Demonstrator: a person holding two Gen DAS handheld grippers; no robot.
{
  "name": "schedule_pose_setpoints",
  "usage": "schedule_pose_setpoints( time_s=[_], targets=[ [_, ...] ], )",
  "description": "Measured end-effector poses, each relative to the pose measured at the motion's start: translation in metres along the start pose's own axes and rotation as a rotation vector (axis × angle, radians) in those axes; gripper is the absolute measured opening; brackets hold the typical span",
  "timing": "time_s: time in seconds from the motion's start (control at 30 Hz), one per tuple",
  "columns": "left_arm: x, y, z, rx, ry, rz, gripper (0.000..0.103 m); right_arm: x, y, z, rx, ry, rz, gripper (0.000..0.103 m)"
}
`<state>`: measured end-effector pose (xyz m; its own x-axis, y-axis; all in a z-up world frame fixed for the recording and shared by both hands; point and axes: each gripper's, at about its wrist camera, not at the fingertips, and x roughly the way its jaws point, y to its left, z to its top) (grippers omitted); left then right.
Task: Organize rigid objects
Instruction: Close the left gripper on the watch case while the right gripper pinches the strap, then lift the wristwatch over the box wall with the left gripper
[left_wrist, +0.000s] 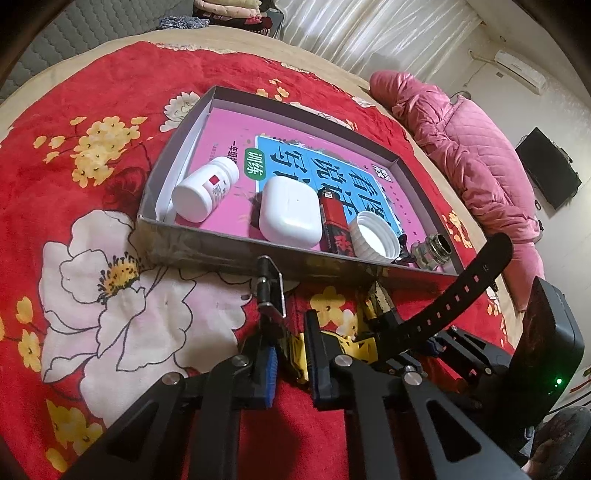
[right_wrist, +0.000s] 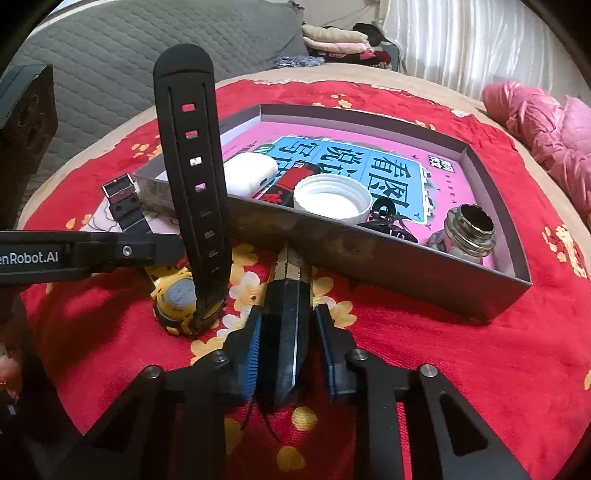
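I see even, soft indoor light; the curtains (left_wrist: 369, 33) far beyond my fingers glow overexposed. Shadows are faint. Fisheye bends the edges, corners vignette black, and fine detail is slightly soft.
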<state>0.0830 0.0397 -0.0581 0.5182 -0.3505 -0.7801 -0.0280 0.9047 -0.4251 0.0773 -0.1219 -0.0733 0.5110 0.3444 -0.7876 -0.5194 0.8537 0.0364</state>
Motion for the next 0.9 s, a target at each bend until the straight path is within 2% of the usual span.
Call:
schedule_pose_setpoints(
  time_s=[0.43,0.53,0.9],
  targets=[
    [0.002,-0.001,-0.001,0.015,0.006,0.012,0.011,-0.003,-0.009,0.005,0.019,0.001,0.039,0.023],
    [0.001,-0.002,-0.001,0.02,0.003,0.013,0.008,-0.006,-0.01,0.007,0.021,-0.01,0.051,0.023],
    [-0.016,-0.003,0.0,0.034,-0.052,0.004,0.004,-0.029,-0.014,0.012,0.042,-0.074,0.067,0.023]
  ],
)
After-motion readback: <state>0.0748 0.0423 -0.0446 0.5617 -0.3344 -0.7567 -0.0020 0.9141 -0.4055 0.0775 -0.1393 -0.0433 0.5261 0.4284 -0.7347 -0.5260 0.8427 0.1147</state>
